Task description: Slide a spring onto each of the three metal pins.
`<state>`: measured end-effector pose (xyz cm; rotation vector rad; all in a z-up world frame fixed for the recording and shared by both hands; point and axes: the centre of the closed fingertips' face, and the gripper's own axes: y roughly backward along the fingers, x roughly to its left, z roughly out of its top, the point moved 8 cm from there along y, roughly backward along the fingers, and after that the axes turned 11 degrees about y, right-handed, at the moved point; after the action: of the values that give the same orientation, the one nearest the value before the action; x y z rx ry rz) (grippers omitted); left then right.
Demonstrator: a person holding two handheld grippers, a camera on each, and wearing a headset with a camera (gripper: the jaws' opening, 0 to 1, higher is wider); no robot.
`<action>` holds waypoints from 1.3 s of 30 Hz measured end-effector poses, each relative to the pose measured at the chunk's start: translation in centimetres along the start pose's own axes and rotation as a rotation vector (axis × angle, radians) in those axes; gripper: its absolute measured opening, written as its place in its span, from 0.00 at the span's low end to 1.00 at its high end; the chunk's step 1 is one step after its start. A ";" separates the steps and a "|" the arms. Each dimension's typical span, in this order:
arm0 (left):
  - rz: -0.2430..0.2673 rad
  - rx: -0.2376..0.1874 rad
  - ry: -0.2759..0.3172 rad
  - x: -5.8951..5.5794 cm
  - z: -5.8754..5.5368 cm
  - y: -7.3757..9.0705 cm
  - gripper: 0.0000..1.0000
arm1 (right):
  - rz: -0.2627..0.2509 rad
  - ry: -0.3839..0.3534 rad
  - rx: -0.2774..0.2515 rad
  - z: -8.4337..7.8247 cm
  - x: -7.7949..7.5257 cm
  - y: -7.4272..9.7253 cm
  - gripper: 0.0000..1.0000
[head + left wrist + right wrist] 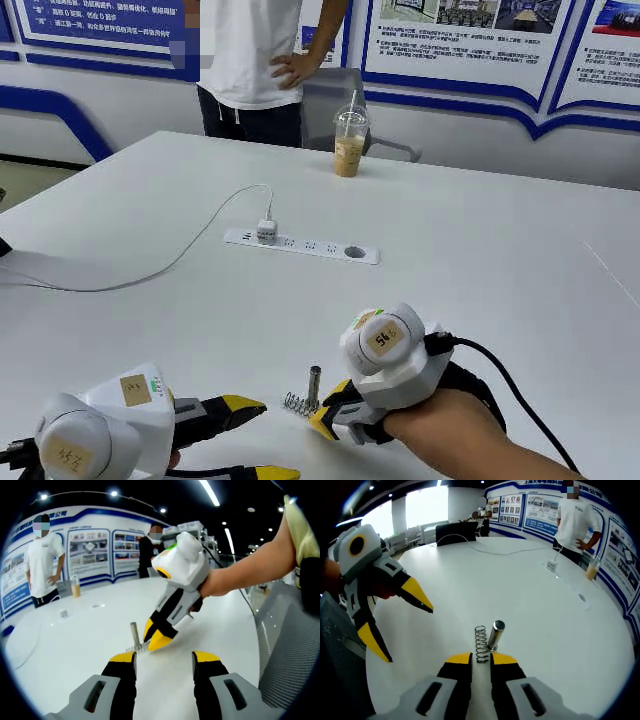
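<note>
Claws sit nearest to us, at the bottom edge of the head view. Our left claw (pixel 272 438), a white housing with black fingers tipped in yellow, is held low by the white worktop (pixel 480 270), its tips spread well apart and holding nothing. Just to its right our right claw (pixel 322 420), built alike, points down and leftward. In the right gripper view we see its tips drawn close together on the near end of a small coiled grey wire spring (pixel 480 644). That spring lies on its side on the worktop, beside rather than around a short upright grey metal pin (pixel 495 634); we cannot tell whether the two touch. Farther out, near the middle of the worktop, lies a long white power strip (pixel 300 245) with a small white charger (pixel 266 231) plugged into it and a thin white cable (pixel 180 258) curving off to the left. Near the far edge stands a clear plastic cup (pixel 350 140) of pale brown drink with a straw, in front of a grey chair (pixel 325 95). Behind them a person in a white T-shirt (pixel 255 50) stands with a hand on the hip, before blue-framed poster boards (pixel 460 40).
</note>
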<state>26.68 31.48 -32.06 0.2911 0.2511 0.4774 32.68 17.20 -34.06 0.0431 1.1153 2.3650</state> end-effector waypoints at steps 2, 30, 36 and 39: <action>-0.001 0.001 0.000 0.0 0.0 0.0 0.45 | 0.003 -0.006 0.008 -0.1 0.0 -0.1 0.15; 0.003 0.002 -0.013 0.1 0.1 0.2 0.44 | 0.050 0.042 0.001 0.4 2.7 2.8 0.12; -0.007 0.008 -0.024 -0.2 0.2 0.0 0.44 | 0.080 0.100 0.000 0.5 3.6 4.8 0.12; -0.024 0.016 -0.037 -0.7 0.3 -0.2 0.43 | 0.106 0.139 -0.008 0.7 4.0 6.0 0.12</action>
<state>26.23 30.89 -31.77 0.3116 0.2217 0.4461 26.76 16.44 -29.98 -0.0683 1.1948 2.4990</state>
